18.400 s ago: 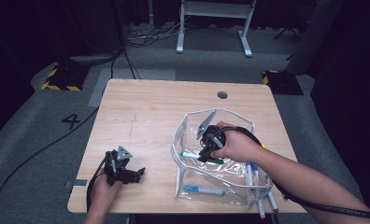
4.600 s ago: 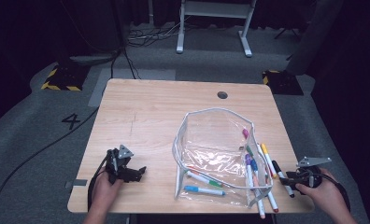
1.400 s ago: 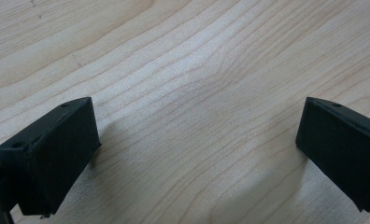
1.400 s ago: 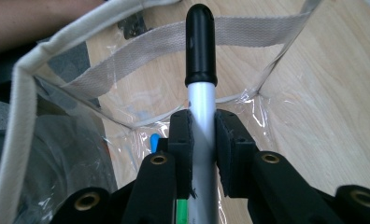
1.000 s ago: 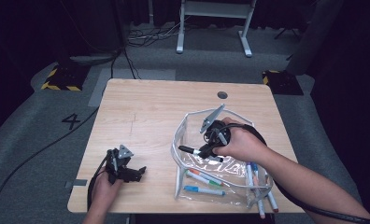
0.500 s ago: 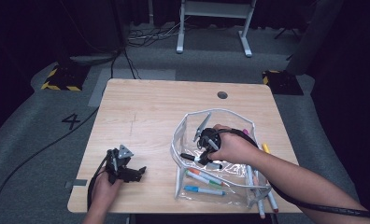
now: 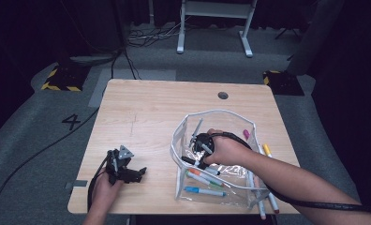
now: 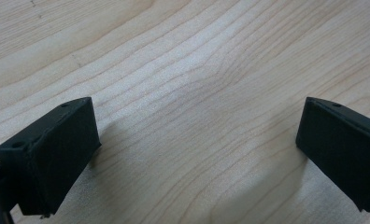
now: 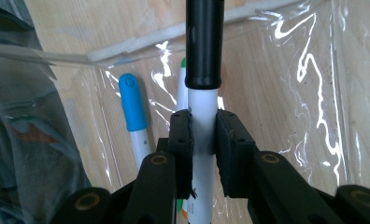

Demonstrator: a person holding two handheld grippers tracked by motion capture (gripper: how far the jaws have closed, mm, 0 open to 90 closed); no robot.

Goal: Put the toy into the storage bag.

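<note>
A clear plastic pouch point(image 7: 221, 112) with a white zip edge lies open on the wooden table's right half. My right gripper point(image 7: 196, 157) reaches down into it, shut on a white marker with a black cap point(image 7: 189, 161). In the right gripper view the pads point(image 9: 181, 133) squeeze the marker's white barrel point(image 9: 202, 46) just below its cap. A blue-capped marker point(image 9: 131, 100) and a green-capped one point(image 9: 183, 63) lie under it on the pouch's floor. My left gripper point(image 7: 139, 172) rests on the table at the front left, jaws wide open over bare wood point(image 8: 197, 135).
Several more markers lie inside the pouch, among them a blue one point(image 7: 193, 190) and an orange one point(image 7: 193, 172). Others lie on the table to the right of the pouch, such as a yellow one point(image 7: 266, 149). A cable hole point(image 7: 223, 95) sits near the far edge.
My right hand has sunk into the pouch and shifted a little left and nearer, still gripping the black-capped marker. The left gripper has not moved.
</note>
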